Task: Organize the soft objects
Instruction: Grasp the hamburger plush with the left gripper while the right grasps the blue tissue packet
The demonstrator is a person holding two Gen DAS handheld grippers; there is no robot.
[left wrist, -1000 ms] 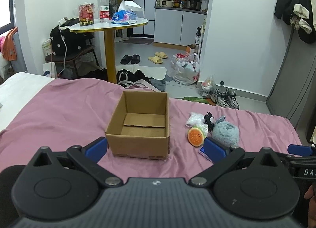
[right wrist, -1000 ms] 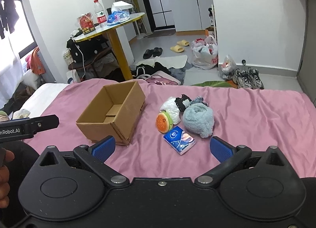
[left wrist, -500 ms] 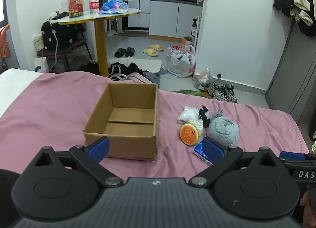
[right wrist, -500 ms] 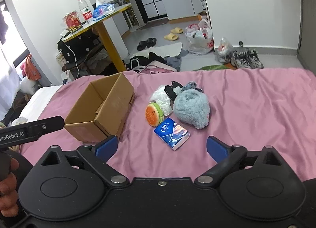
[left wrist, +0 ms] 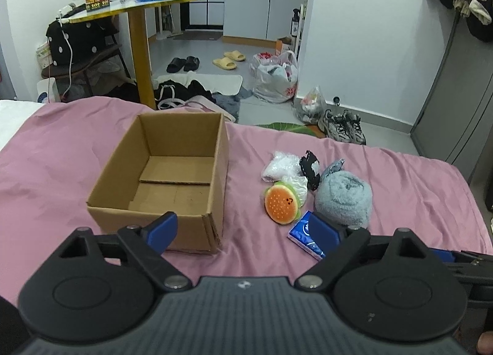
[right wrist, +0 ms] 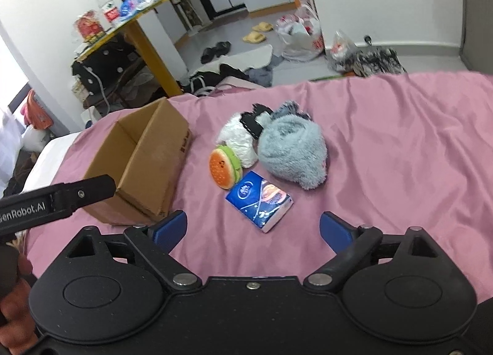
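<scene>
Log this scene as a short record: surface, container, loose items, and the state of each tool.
surface: pink bedsheet
container: cardboard box, open top, nothing inside
loose items: burger plush, blue tissue pack, grey fluffy bundle, white bag, black item, clustered beside the box
left tool: open, holding nothing
right tool: open, holding nothing, facing the tissue pack

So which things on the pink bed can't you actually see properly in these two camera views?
- Blue tissue pack, left wrist view: near end hidden behind the left gripper finger.
- Black-and-white soft item, right wrist view: partly tucked behind the fluffy grey-blue bundle, identity unclear.
- Brown cardboard box, right wrist view: floor hidden by its own walls.
</scene>
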